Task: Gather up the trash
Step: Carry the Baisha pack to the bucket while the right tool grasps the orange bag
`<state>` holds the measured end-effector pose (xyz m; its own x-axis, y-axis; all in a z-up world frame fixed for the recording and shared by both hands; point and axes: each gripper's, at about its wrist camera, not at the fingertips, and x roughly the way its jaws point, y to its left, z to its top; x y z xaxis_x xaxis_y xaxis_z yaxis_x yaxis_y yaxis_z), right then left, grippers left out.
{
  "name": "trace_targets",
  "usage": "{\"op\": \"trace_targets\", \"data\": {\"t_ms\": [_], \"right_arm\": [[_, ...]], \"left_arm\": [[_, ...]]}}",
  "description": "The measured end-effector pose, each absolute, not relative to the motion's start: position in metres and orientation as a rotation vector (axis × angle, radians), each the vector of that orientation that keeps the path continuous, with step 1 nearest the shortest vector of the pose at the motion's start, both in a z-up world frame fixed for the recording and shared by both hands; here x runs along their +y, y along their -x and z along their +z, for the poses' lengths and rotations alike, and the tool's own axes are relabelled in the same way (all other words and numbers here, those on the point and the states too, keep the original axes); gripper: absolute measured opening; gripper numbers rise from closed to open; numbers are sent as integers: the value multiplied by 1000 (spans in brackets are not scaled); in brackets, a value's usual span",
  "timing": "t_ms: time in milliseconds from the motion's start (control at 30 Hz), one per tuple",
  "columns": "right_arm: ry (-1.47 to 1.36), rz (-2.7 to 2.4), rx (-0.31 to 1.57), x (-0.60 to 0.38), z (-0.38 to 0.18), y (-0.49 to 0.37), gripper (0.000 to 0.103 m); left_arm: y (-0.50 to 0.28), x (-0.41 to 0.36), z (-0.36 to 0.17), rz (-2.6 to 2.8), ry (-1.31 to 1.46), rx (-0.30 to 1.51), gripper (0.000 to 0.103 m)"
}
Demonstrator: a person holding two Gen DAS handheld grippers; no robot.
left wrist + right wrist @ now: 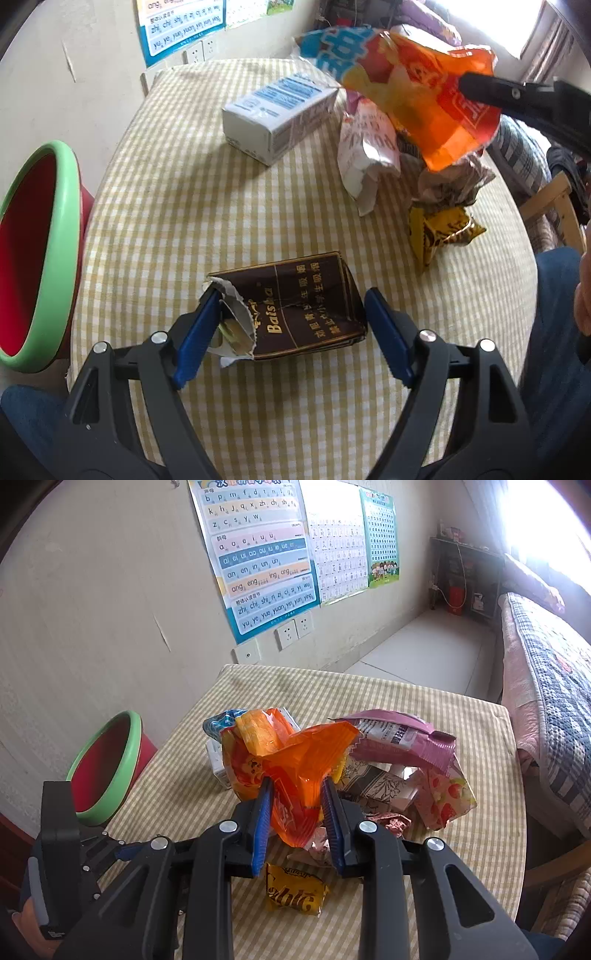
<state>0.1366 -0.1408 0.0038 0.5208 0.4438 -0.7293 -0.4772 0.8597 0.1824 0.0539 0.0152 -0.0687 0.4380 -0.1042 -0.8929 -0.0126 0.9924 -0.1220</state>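
A crushed brown cigarette pack (295,306) lies on the checked table (184,206). My left gripper (291,317) is open, with its blue fingers on either side of the pack. My right gripper (297,805) is shut on an orange snack bag (295,768) and holds it above the table; the bag also shows in the left wrist view (417,92). A red bin with a green rim (33,254) stands to the left of the table, also seen in the right wrist view (107,764).
On the table lie a white and blue carton (277,114), a pink and white wrapper (399,734), crumpled paper (450,181) and a yellow wrapper (295,890). A wall with posters (258,554) is behind, and a bed (546,657) is to the right.
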Motion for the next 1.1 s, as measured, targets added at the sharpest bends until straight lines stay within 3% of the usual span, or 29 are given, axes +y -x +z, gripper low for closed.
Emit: {"op": "trace_targets", "data": {"t_ms": [500, 1100], "right_arm": [[52, 558, 810, -135, 30, -129, 26], [73, 668, 766, -67, 52, -123, 26]], "left_arm": [[-44, 45, -27, -9, 191, 991, 77], [-22, 144, 1, 177, 295, 872, 77]]}}
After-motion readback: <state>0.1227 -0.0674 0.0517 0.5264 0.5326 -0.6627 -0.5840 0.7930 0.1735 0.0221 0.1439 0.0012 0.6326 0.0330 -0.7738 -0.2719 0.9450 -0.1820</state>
